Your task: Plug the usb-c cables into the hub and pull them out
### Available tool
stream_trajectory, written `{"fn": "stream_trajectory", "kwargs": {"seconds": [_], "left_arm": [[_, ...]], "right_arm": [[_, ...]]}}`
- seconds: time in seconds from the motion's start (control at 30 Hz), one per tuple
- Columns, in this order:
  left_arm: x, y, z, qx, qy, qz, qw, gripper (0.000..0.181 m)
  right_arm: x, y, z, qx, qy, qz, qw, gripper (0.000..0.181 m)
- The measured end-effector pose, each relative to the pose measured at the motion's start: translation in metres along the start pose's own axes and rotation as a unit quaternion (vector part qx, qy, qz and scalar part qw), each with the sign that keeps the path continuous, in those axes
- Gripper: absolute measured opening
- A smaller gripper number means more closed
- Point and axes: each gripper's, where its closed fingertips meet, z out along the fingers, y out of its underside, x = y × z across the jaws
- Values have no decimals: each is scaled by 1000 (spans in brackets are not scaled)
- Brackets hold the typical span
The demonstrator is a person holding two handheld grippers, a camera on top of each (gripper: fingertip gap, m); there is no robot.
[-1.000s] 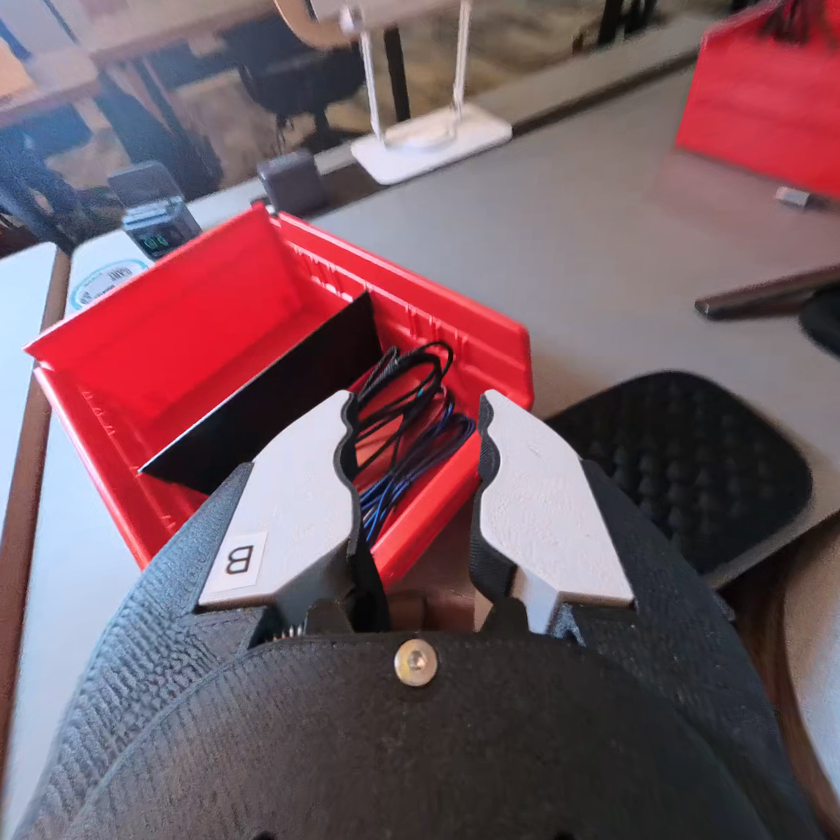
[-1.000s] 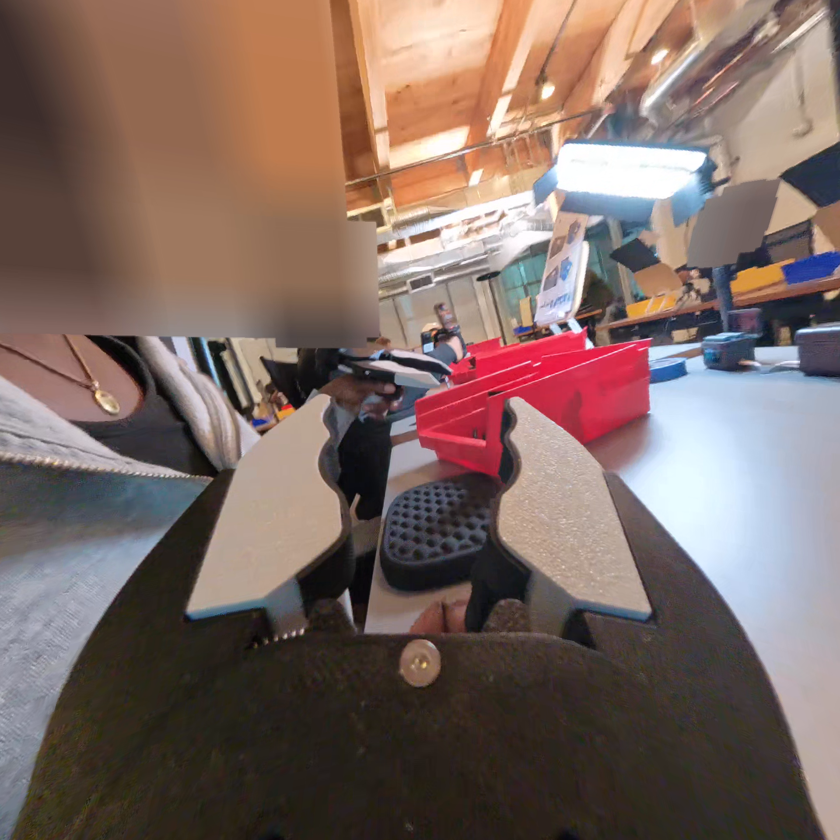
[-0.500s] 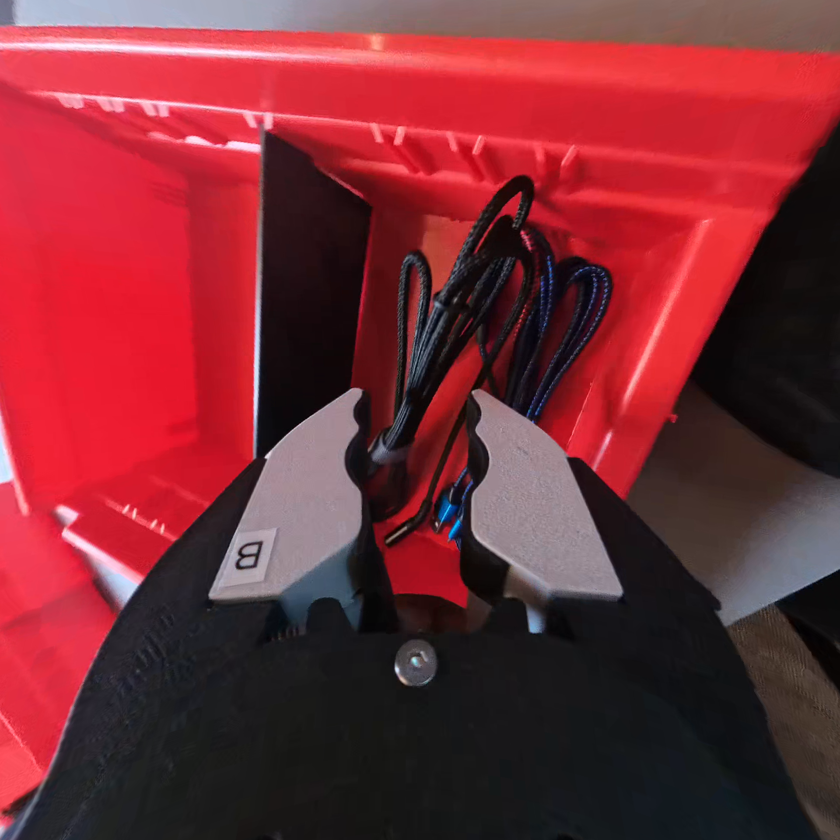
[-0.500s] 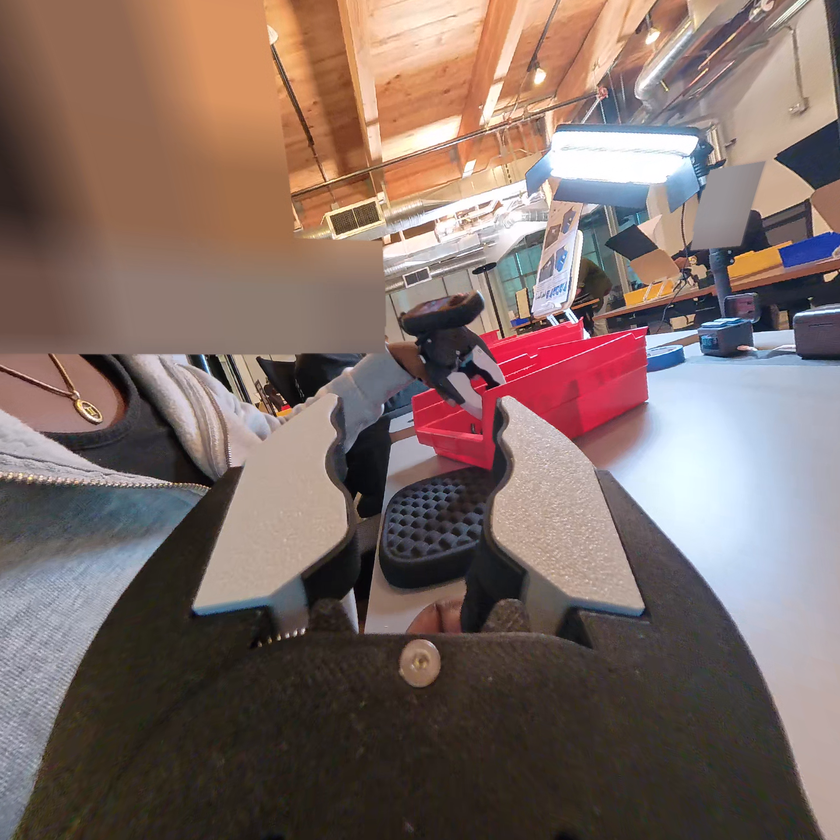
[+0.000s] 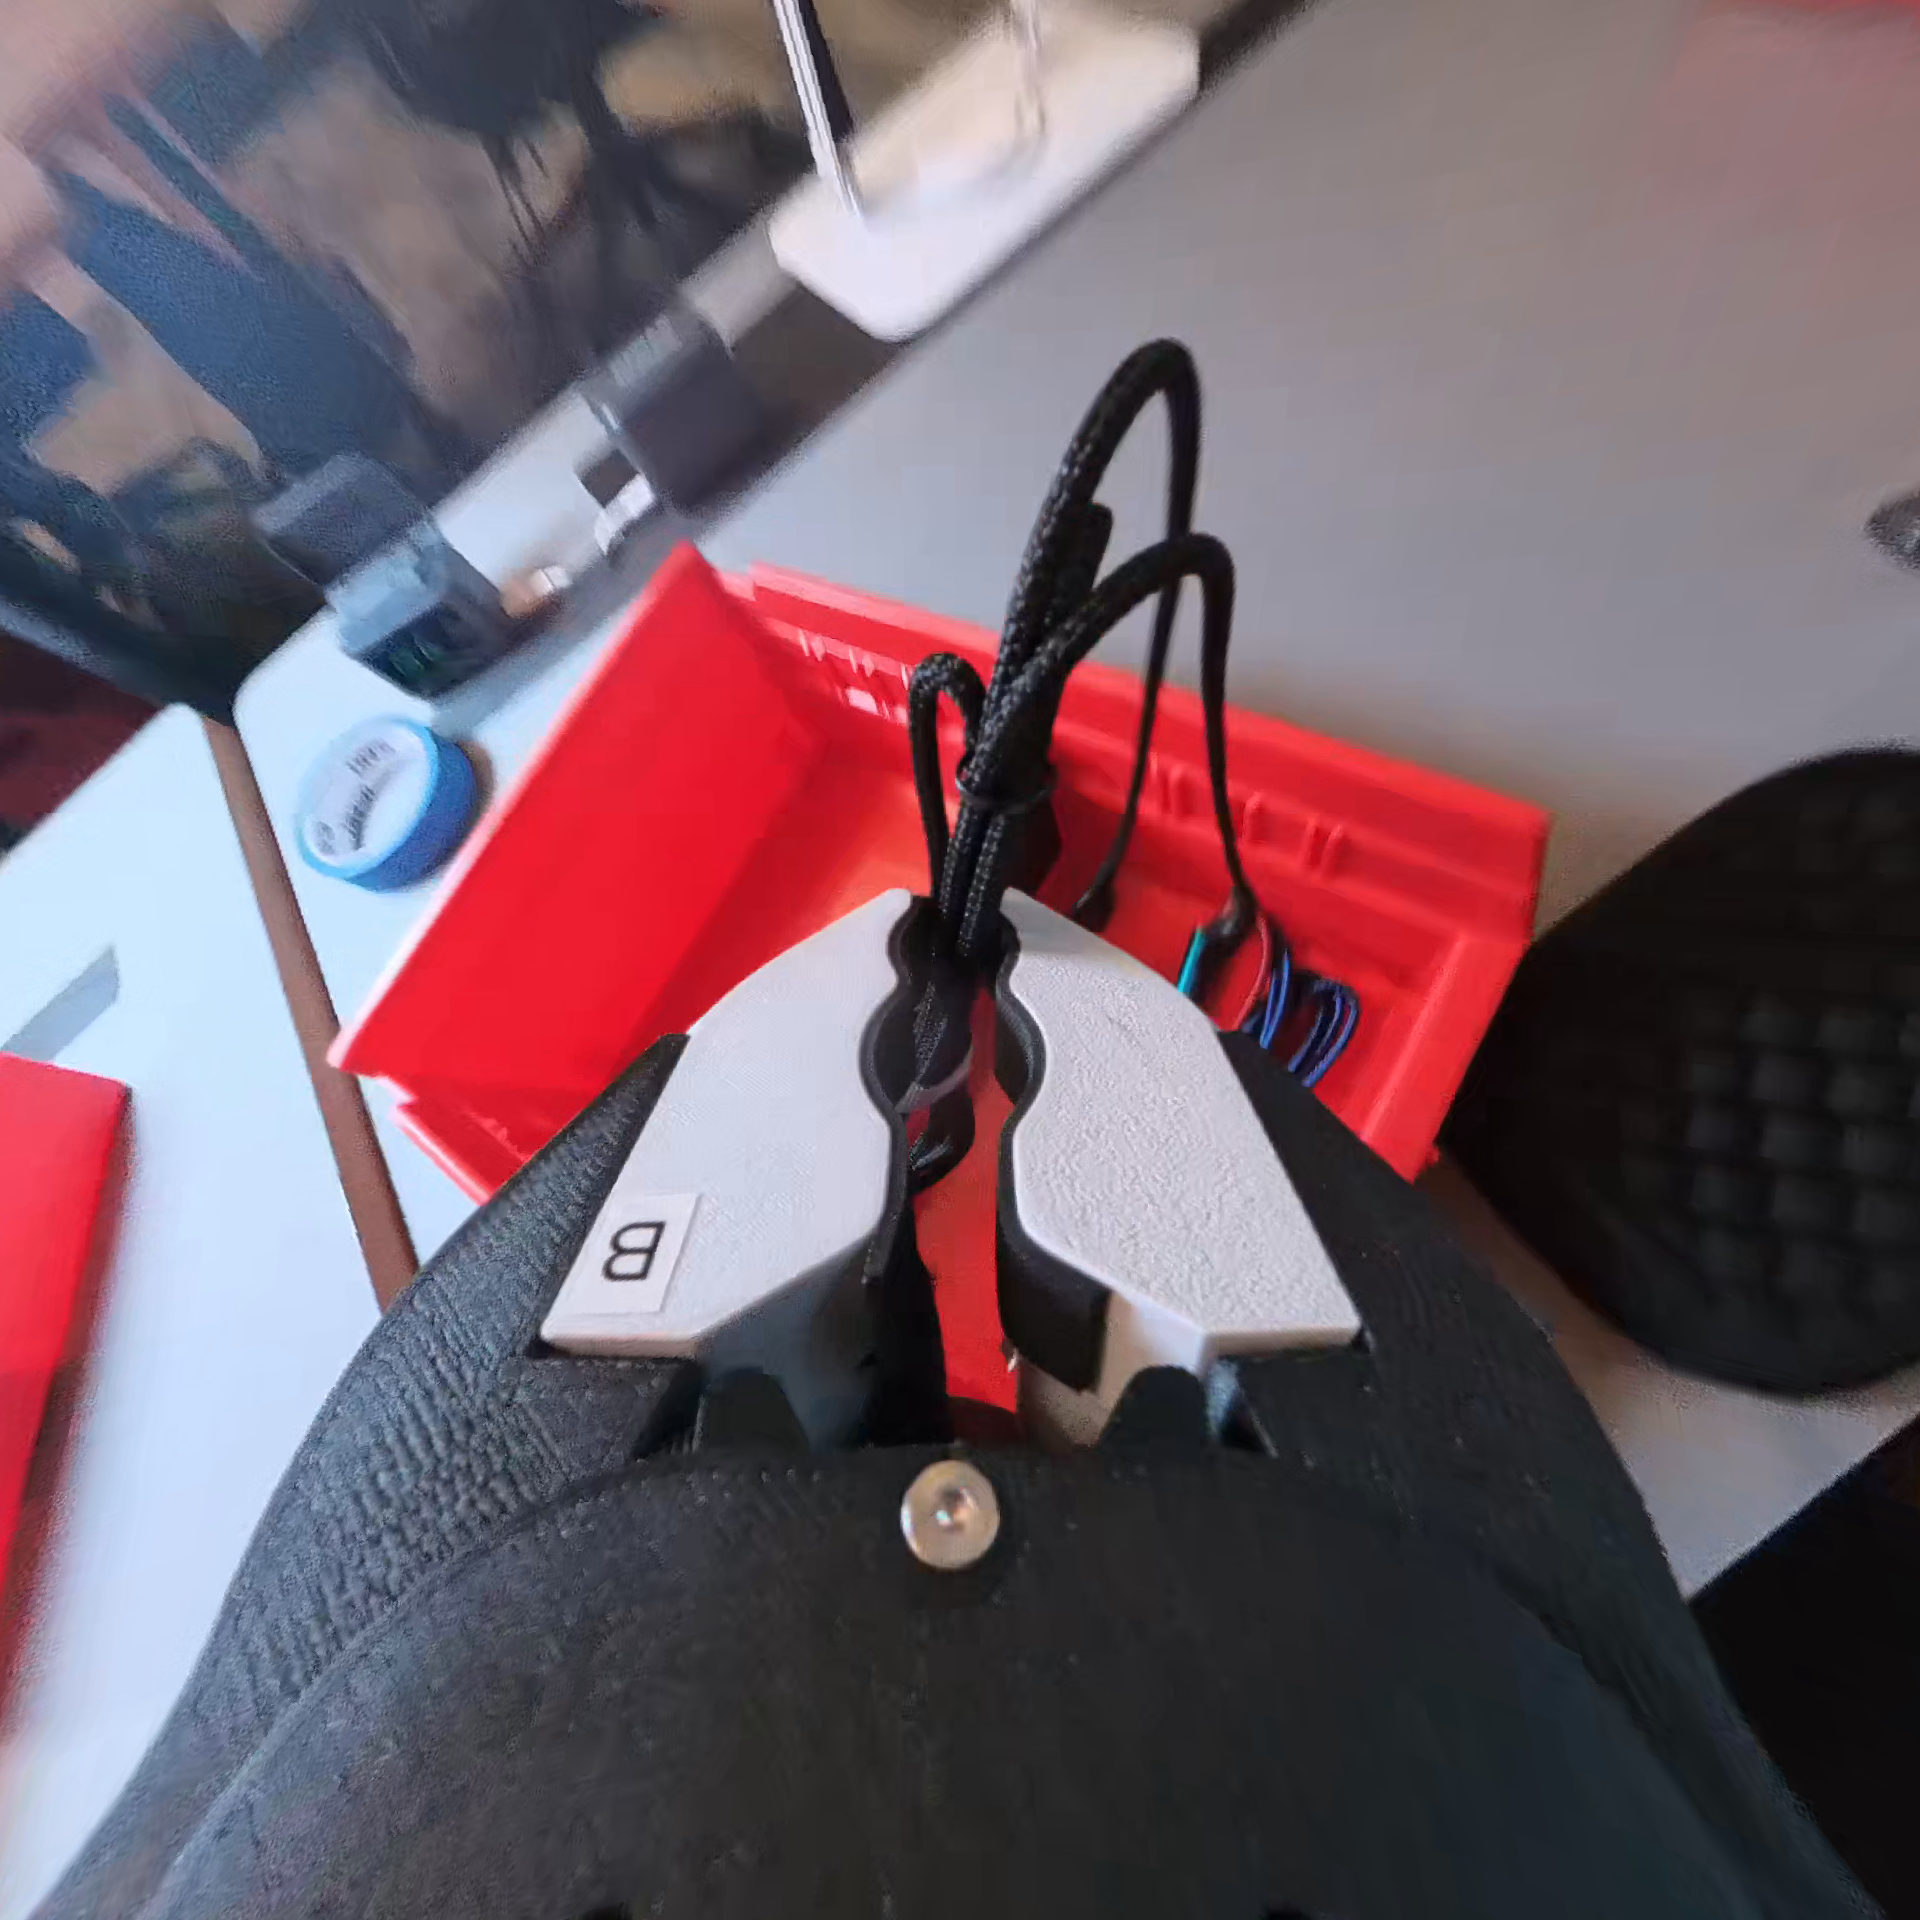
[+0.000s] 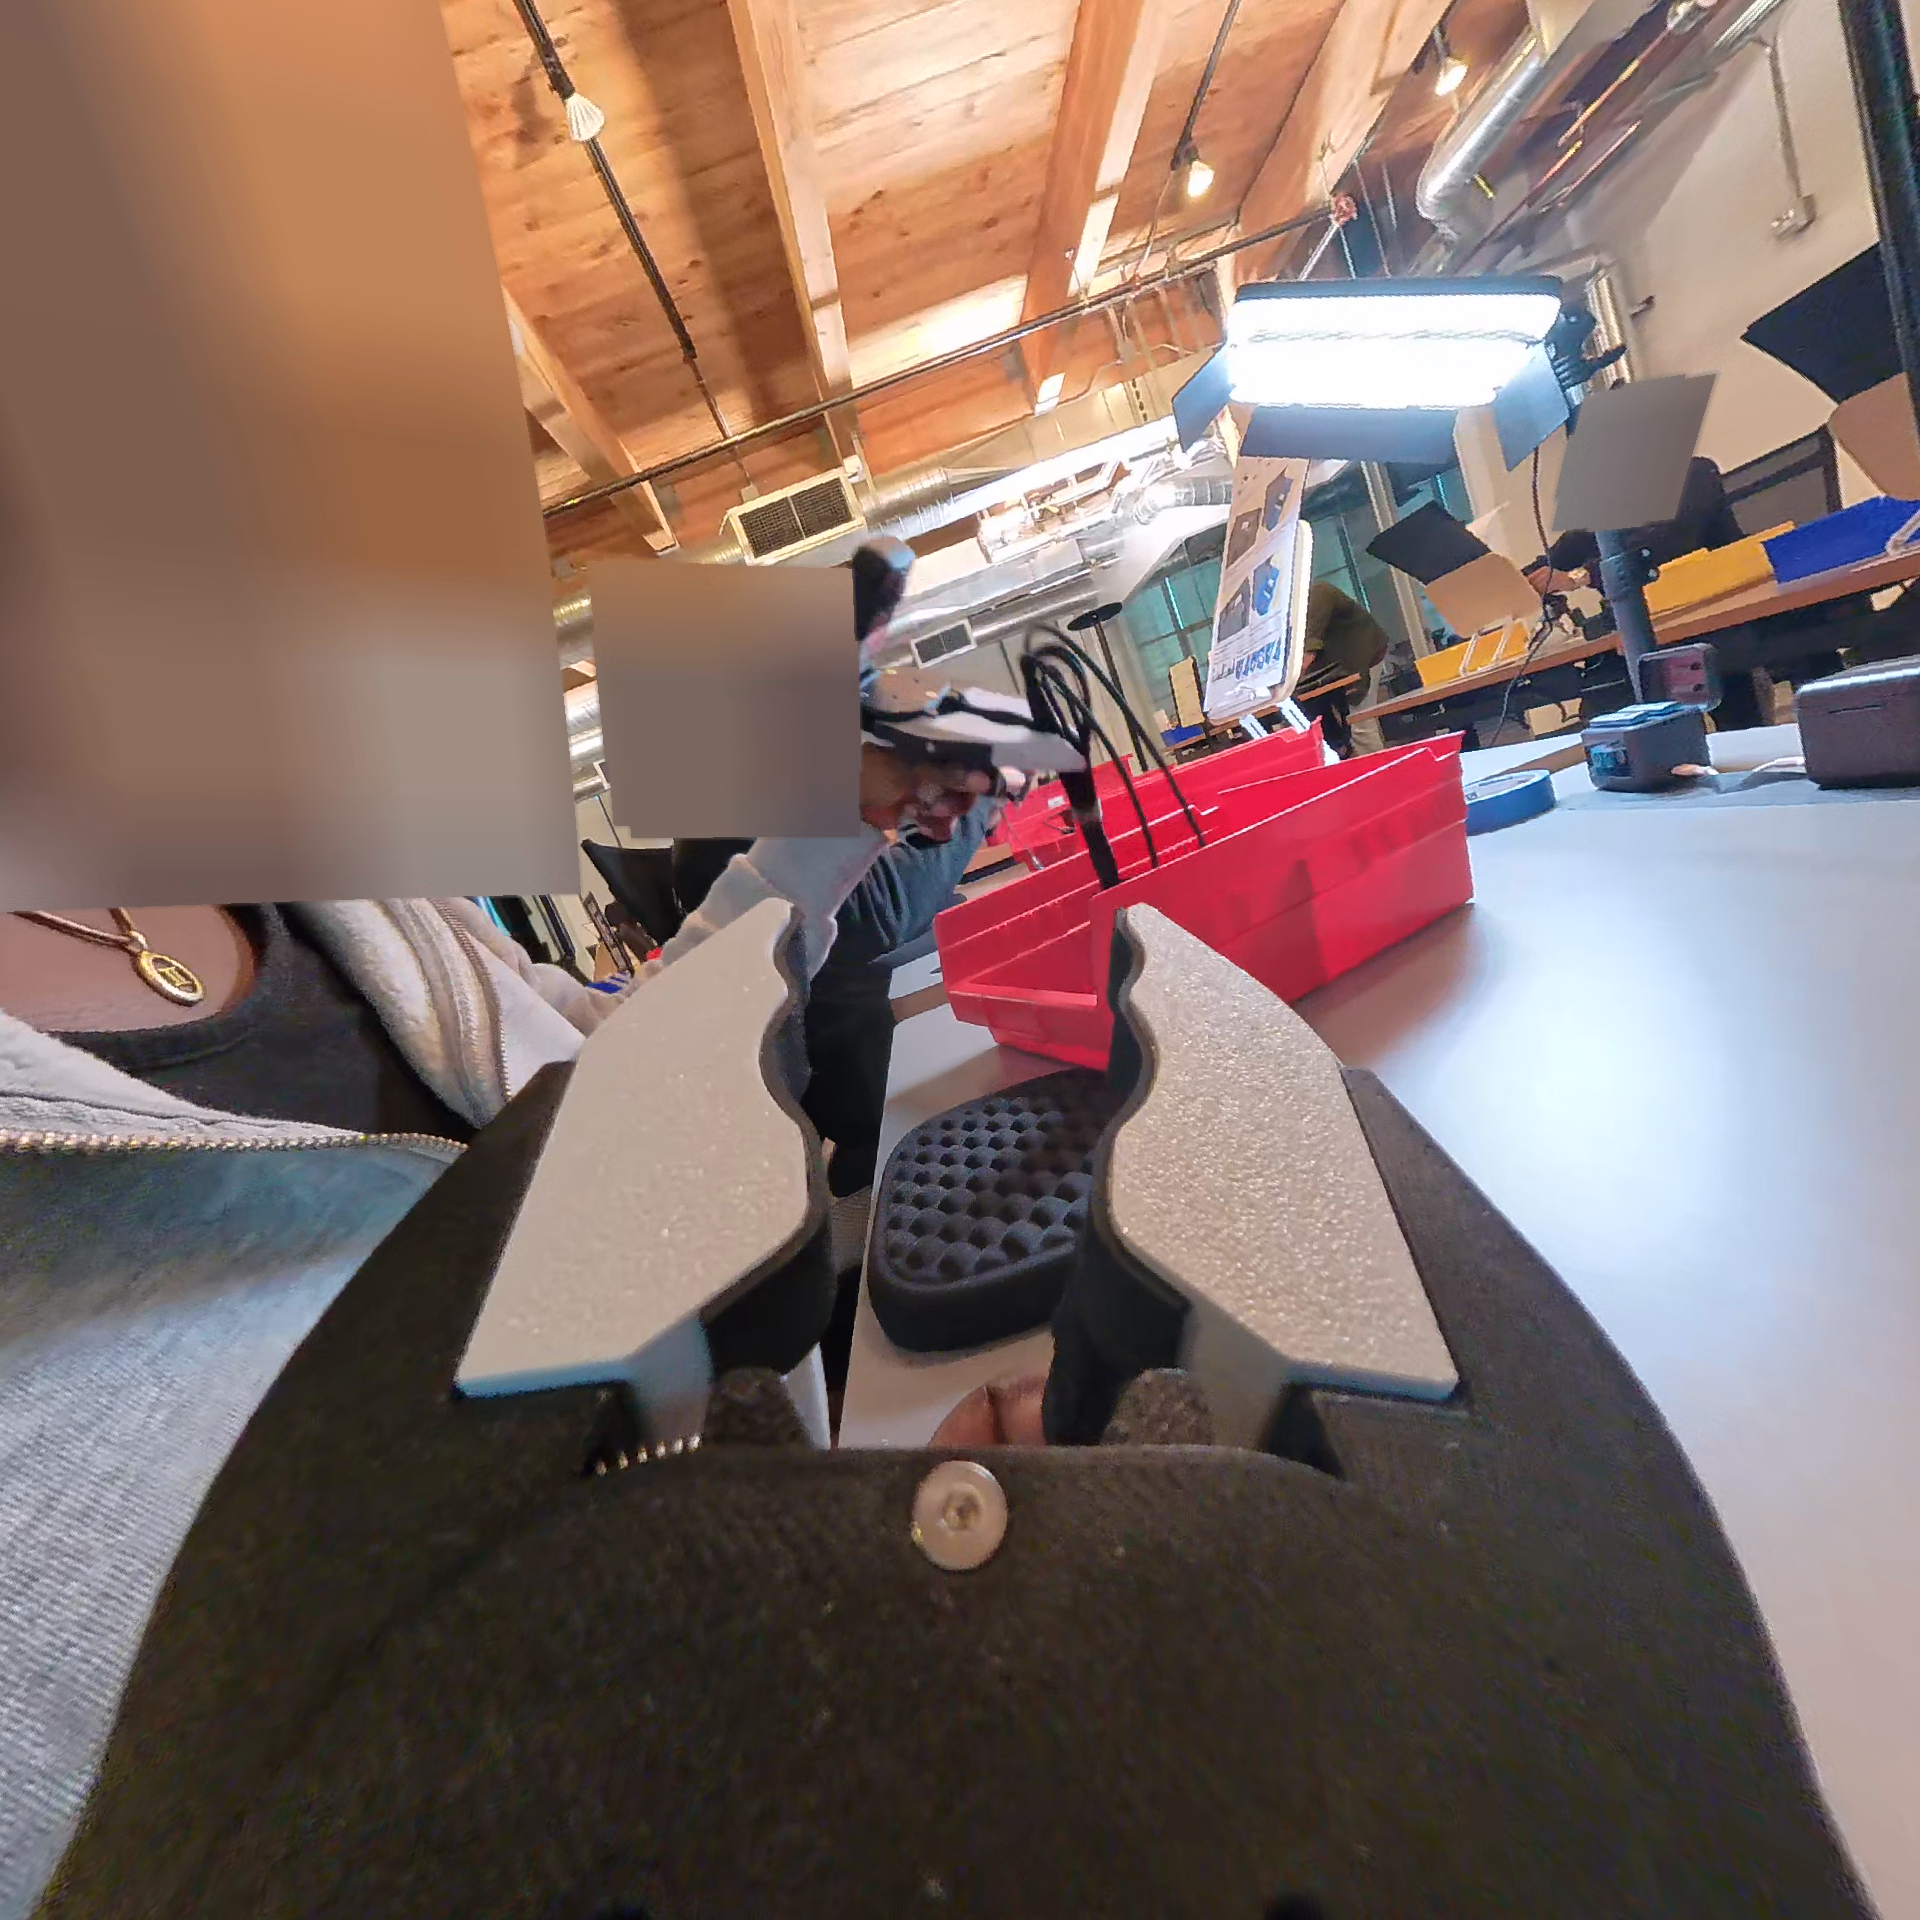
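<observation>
USB-C cable bundle [image 5: 992, 769], the black braided one tied off with a little wrap, is pinched in the left gripper [image 5: 951, 935] and sits up above the red bin [image 5: 644, 831], loops sticking up past the fingertips. One strand trails back down into the bin's right-hand compartment, where a second cable with blue braid [image 5: 1304, 1023] lies at the bottom, so that one hasn't been touched as far as I can see. From the right wrist view you get the same thing from the side: the bundle [image 6: 1070, 727] hanging from the left gripper over the bin [image 6: 1299, 894]. The right gripper [image 6: 951, 935] is just hanging out low near the table edge, fingers spread wide with nothing between them, pointing over a black dimpled foam pad [image 6: 977, 1195] that lies just in front of the bin. No hub anywhere in either view, so I'd say we're right at the start: one cable fetched, nothing plugged, nothing pulled. Left to do, by my guess: untie or uncoil the bundle, find the hub, plug in, unplug, repeat with the blue one. A roll of blue tape [image 5: 384, 805] sits on the grey table [image 5: 1507, 416] beside the bin.
</observation>
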Motion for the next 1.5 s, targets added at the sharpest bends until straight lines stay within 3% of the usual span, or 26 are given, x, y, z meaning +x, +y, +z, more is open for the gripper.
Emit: {"fn": "stream_trajectory", "kwargs": {"seconds": [0.37, 0.6, 0.77, 0.93, 1.13, 1.5], "left_arm": [[33, -90, -66, 261, -29, -47, 964, 8], [72, -122, -77, 358, 46, -101, 927, 8], [106, -125, -59, 364, 99, -124, 918, 8], [143, -123, -40, 352, 170, -149, 908, 9], [171, -118, -21, 319, 238, -165, 903, 9], [186, -113, -6, 289, 260, -154, 909, 9]], "right_arm": [[-2, 6, 3, -20, -1, -10, 1000, 51], [-6, 16, 10, -57, 3, -37, 998, 49], [-4, 26, 19, -98, 22, -62, 993, 44], [2, 29, 38, -126, 56, -137, 981, 18], [-10, 45, 57, -159, 17, -159, 974, 35], [-13, 59, 60, -161, -13, -102, 982, 24]]}}
